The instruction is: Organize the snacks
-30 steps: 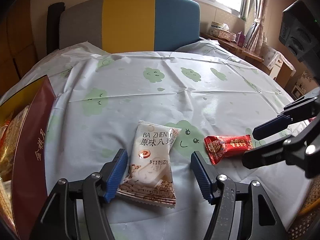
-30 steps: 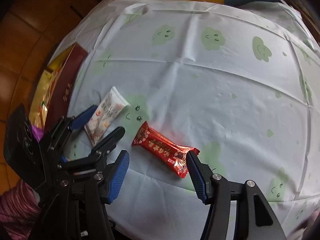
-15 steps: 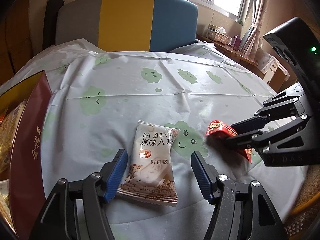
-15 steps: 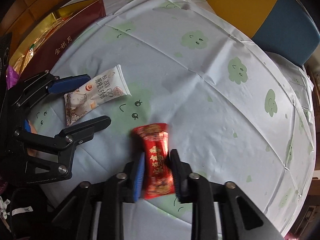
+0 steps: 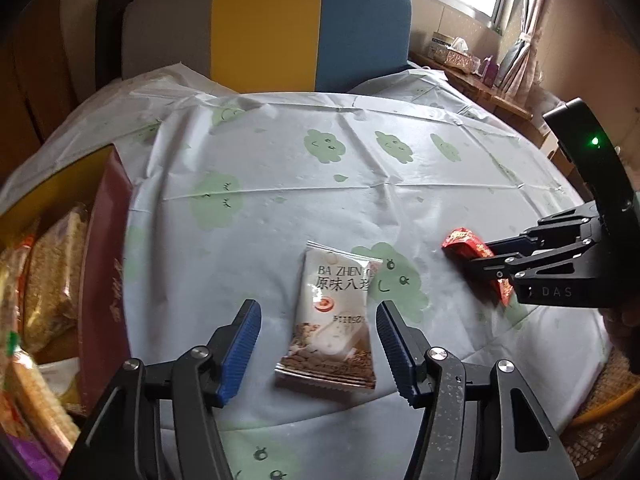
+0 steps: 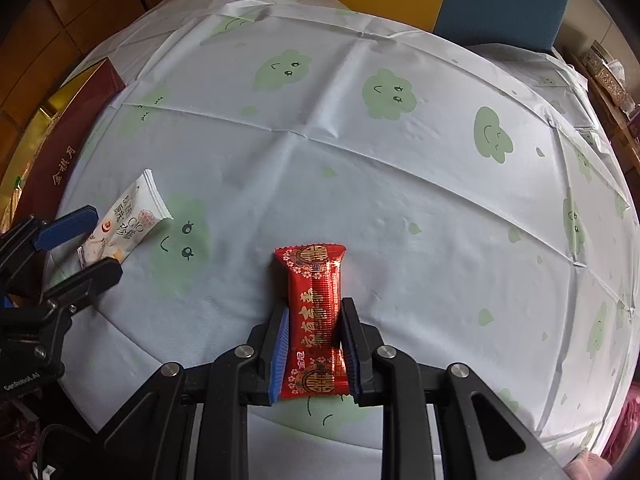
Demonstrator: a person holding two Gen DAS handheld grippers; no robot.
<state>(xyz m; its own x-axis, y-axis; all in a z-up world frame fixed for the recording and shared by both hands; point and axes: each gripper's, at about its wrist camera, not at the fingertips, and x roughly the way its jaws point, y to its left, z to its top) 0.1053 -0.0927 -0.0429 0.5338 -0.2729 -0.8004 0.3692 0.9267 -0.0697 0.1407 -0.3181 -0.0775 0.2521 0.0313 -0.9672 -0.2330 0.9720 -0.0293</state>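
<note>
A red snack packet is pinched by the right gripper; a white snack packet lies between the closing jaws of the left gripper.

The red packet is clamped across its middle by the blue pads, near the table's front edge, on the cloud-printed cloth. The white packet lies flat beside it, toward the left edge, untouched by either pad of the left gripper. At the left edge, a dark red box with packaged snacks inside is seen.
</note>
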